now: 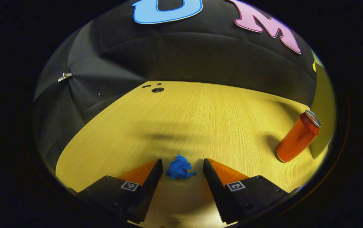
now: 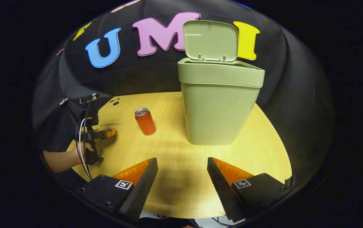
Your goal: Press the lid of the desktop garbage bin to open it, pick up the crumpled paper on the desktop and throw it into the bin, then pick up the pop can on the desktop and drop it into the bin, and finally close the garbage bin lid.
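Observation:
A blue crumpled paper (image 1: 179,167) lies on the wooden table between the tips of my left gripper (image 1: 182,167), which stands open around it without touching. An orange pop can (image 1: 297,136) stands upright to the right; in the right gripper view the pop can (image 2: 145,121) sits left of the pale green bin (image 2: 219,104). The bin's lid (image 2: 210,40) stands raised and open. My right gripper (image 2: 182,166) hovers open over bare table in front of the bin. The left gripper (image 2: 110,133), held by a hand (image 2: 88,148), shows at the table's left edge.
The wooden table (image 2: 175,152) has small round holes (image 1: 157,90) near its far left corner. Black cloth walls close in behind and at both sides. A cable (image 2: 81,148) hangs from the left gripper's handle.

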A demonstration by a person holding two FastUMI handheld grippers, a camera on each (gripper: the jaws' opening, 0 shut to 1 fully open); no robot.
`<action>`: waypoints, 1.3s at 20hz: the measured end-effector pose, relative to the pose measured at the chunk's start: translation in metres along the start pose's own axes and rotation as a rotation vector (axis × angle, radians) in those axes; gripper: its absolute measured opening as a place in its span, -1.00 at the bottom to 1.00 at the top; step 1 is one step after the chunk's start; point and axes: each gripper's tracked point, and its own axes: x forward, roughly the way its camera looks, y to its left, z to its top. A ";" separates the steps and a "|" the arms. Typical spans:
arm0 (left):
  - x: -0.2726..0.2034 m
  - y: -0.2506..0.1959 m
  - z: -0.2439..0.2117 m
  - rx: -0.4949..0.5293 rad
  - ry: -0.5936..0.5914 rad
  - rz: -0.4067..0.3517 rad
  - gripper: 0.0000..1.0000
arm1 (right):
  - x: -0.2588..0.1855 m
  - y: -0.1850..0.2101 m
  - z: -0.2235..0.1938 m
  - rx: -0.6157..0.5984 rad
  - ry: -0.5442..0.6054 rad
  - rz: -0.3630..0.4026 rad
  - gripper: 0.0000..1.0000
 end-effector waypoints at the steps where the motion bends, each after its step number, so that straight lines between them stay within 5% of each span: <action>1: 0.002 0.000 -0.001 -0.002 0.003 0.000 0.62 | -0.001 0.000 0.000 -0.001 -0.001 -0.001 0.97; 6: 0.000 0.001 -0.001 -0.006 -0.002 0.010 0.17 | -0.002 0.002 -0.004 0.000 -0.001 -0.002 0.96; 7: 0.001 0.000 -0.001 -0.015 -0.007 0.009 -0.14 | -0.003 0.004 -0.006 0.001 0.002 0.001 0.96; 9: 0.001 0.000 -0.001 -0.012 -0.006 0.005 -0.33 | -0.003 0.007 -0.008 0.000 0.004 0.007 0.96; 14: -0.010 0.006 0.012 -0.016 -0.031 0.028 -0.45 | -0.003 0.005 -0.008 -0.011 -0.004 0.004 0.96; 26: -0.131 -0.048 0.116 0.067 -0.238 -0.143 -0.46 | 0.010 0.005 0.002 0.036 -0.056 0.040 0.99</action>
